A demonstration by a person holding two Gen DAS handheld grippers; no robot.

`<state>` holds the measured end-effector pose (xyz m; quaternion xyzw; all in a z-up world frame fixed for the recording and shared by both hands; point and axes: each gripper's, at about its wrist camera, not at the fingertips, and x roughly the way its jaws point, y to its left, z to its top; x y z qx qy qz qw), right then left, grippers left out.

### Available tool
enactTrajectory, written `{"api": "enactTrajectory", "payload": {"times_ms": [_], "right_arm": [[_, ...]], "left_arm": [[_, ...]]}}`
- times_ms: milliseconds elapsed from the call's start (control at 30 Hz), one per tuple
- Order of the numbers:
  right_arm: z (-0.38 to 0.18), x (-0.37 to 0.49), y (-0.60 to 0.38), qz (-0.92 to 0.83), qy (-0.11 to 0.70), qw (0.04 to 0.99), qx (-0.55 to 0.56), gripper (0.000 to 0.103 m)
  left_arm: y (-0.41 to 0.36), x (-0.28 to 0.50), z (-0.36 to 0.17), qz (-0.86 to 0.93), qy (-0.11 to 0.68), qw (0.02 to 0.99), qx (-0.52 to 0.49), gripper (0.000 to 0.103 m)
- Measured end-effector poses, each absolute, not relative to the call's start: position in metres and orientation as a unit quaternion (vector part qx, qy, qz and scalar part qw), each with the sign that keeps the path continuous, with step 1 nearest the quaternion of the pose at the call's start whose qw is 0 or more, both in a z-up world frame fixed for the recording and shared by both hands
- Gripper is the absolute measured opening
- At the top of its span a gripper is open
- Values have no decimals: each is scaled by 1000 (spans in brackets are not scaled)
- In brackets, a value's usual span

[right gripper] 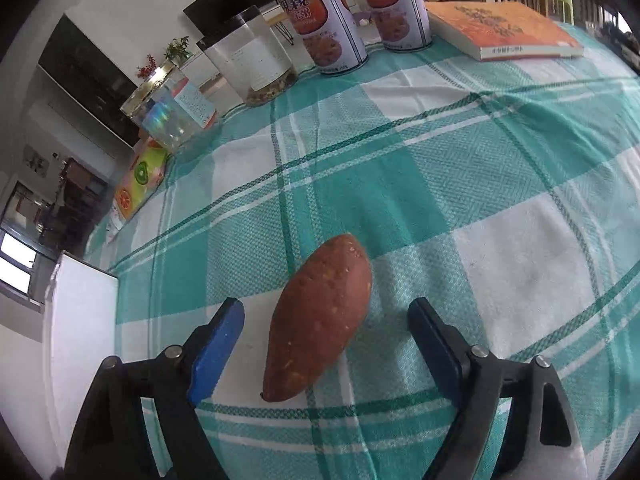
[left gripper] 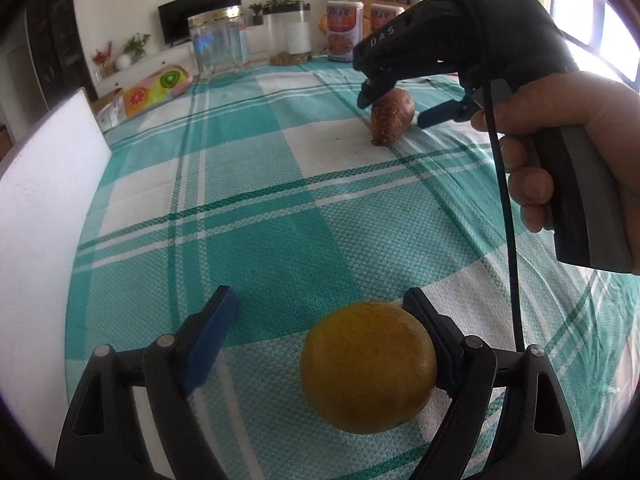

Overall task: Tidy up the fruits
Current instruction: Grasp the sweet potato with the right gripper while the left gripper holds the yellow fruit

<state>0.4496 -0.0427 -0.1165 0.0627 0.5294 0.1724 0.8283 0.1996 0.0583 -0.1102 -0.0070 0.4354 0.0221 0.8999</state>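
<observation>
A yellow-orange citrus fruit [left gripper: 368,368] rests on the teal checked tablecloth [left gripper: 280,208] between the fingers of my left gripper [left gripper: 320,300]. It leans against the right finger [left gripper: 432,332], while the left blue pad stands well clear, so the gripper is open. Farther back lies a reddish-brown sweet potato [left gripper: 390,120]. My right gripper [left gripper: 394,110], held in a person's hand [left gripper: 560,140], straddles it. In the right wrist view the sweet potato [right gripper: 320,320] lies between the fingers of that gripper [right gripper: 326,308] with a gap on each side.
A white board [left gripper: 48,200] stands at the table's left edge. Along the far edge are a clear jar [left gripper: 218,44], a second jar [right gripper: 256,64], two printed cans [right gripper: 324,20], an orange book [right gripper: 504,28] and a fruit-patterned box [left gripper: 156,88].
</observation>
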Motion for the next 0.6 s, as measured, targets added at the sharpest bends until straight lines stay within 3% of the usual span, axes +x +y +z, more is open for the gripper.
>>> {"api": "enactTrajectory", "payload": {"times_ms": [33,267,400,467,500,600], "right_arm": [[-117,448,-42,178,535,824,61,47],[-93,392,-88,254,557,790,4,46],[-86,340,-120,273,570,775,-14,46],[-91,319,-135,269,578,770,-9,46],[-96,310,-139,266,582,769,-9,46],[-113,290,-147,247,591,768,-29,46]], "left_arm": [[59,200,-110,21,435,900,-8,87],[80,187,-100,-32,442,892,-89,86],[74,180,-96,-41,437,896,-67,84],[70,180,-96,-48,441,894,-65,72],[69,179,-96,-64,442,892,-76,53],[63,177,-94,-49,446,891,-74,50]]}}
